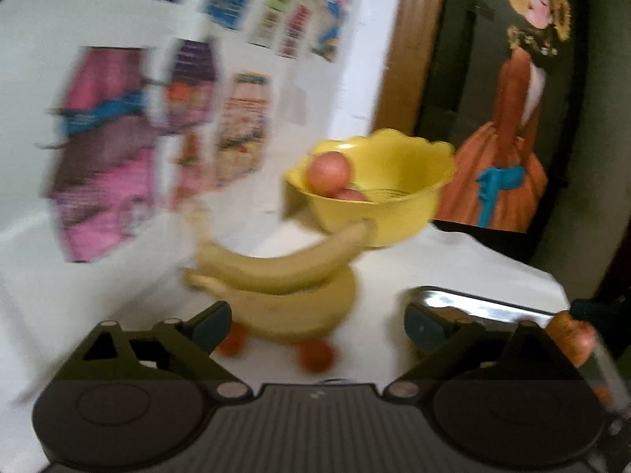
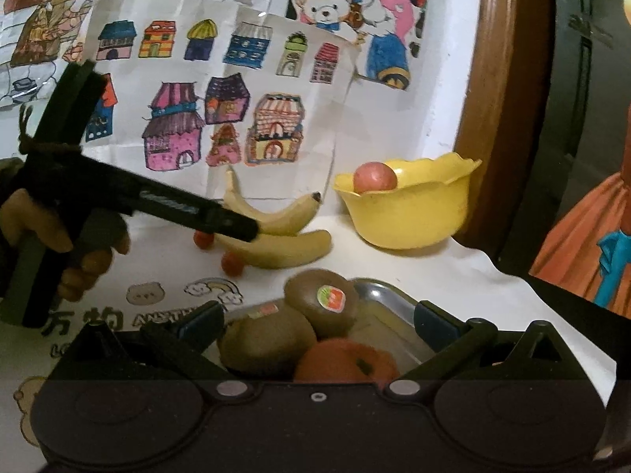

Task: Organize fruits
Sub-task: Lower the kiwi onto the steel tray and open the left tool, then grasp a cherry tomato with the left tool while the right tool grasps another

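Two bananas (image 2: 276,236) lie near the table's back edge by the wall, w/ small red fruits (image 2: 232,264) beside them. Left gripper (image 1: 317,321) spread wide, empty, just short of them. Right gripper (image 2: 319,321) also spread, over a metal tray (image 2: 388,295) holding kiwis (image 2: 321,301) & an orange (image 2: 347,358). Yellow bowl (image 2: 410,213) at the back holds apples (image 2: 374,176).

The left gripper (image 1: 317,321) has its jaws spread wide, with nothing between them. Directly ahead, two bananas (image 1: 284,276) lie stacked on the white table (image 1: 453,264). Small red fruits (image 1: 315,354) rest against the lower banana. Behind the bananas stands a yellow scalloped bowl (image 1: 378,205) containing two reddish apples (image 1: 329,173). A metal tray (image 1: 485,307) sits at the right, near the right finger. The view is motion-blurred. Coloured drawings (image 1: 106,149) cover the wall at left.
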